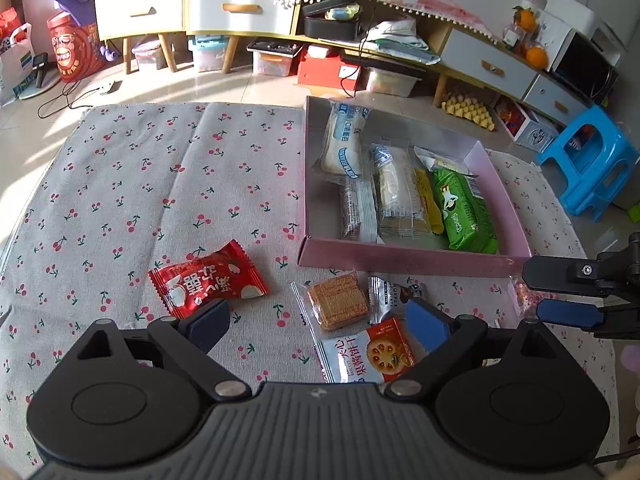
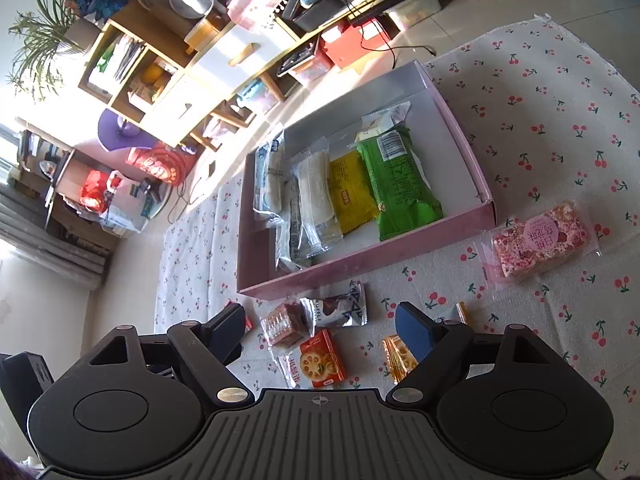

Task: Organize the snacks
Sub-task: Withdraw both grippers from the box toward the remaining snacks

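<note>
Left claw (image 1: 320, 322) being held wide apart, nothing clamped; right claw (image 2: 320, 328) likewise apart, empty. Pink box (image 1: 404, 258) partly filled; loose packets being left on cherry-print surface (image 1: 160, 184) before it.

Risks:
- wafer pack (image 1: 338, 300), dark truffle packet (image 2: 334, 310), orange biscuit packet (image 1: 372, 354) lying overlapped; two likely being pinched together.
- box front wall standing in way; packet possibly being snagged.
- red candy packet (image 1: 208, 282), pink nougat bar (image 2: 540, 242) lying apart, easily overlooked.

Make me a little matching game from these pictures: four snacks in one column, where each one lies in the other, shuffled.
Snacks:
1. green packet
2. red candy packet
3. pink nougat bar
4. yellow packet

Places:
A. on the cloth, left of the box
B. in the pink box, at its right end
C. on the cloth, outside the box's right corner
D. in the box, beside the green one

Pairs: 1-B, 2-A, 3-C, 4-D
</note>
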Action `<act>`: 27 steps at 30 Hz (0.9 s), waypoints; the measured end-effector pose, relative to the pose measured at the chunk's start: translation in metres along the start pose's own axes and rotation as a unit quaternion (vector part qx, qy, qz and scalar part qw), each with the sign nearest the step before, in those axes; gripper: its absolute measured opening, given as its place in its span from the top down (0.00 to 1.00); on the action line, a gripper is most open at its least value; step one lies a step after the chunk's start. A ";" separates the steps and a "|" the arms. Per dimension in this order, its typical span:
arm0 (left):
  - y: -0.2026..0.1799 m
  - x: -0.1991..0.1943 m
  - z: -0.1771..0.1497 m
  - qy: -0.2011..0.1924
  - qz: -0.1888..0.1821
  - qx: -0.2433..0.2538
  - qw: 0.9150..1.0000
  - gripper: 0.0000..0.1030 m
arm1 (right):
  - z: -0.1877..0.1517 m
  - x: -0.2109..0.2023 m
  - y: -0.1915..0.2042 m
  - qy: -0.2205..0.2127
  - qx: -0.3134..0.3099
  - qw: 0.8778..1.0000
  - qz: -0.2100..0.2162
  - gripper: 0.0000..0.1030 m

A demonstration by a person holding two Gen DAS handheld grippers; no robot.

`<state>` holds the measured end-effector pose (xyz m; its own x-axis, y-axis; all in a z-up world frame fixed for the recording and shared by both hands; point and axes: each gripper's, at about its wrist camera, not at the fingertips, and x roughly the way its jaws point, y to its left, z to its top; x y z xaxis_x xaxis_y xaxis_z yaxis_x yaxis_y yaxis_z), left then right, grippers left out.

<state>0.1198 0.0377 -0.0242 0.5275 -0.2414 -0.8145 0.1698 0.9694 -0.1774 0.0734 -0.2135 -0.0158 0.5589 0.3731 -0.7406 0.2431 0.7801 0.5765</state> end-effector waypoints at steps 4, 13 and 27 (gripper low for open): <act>0.001 0.002 -0.013 -0.006 -0.005 0.020 1.000 0.07 | -0.014 0.001 -0.011 -0.003 -0.014 1.000 -0.011 0.15; 0.004 0.008 -0.039 -0.026 -0.037 0.127 0.991 0.07 | -0.037 0.013 -0.026 -0.001 -0.105 0.991 -0.082 0.15; -0.011 0.034 -0.066 -0.014 -0.039 0.260 0.965 0.15 | -0.058 0.043 -0.024 0.012 -0.192 0.969 -0.152 0.12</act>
<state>0.0812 0.0213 -0.0862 0.5171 -0.3219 -0.7931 0.6007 0.7965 0.0684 0.0459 -0.1873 -0.0819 0.4871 0.1044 -0.8671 0.0775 0.9838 0.1620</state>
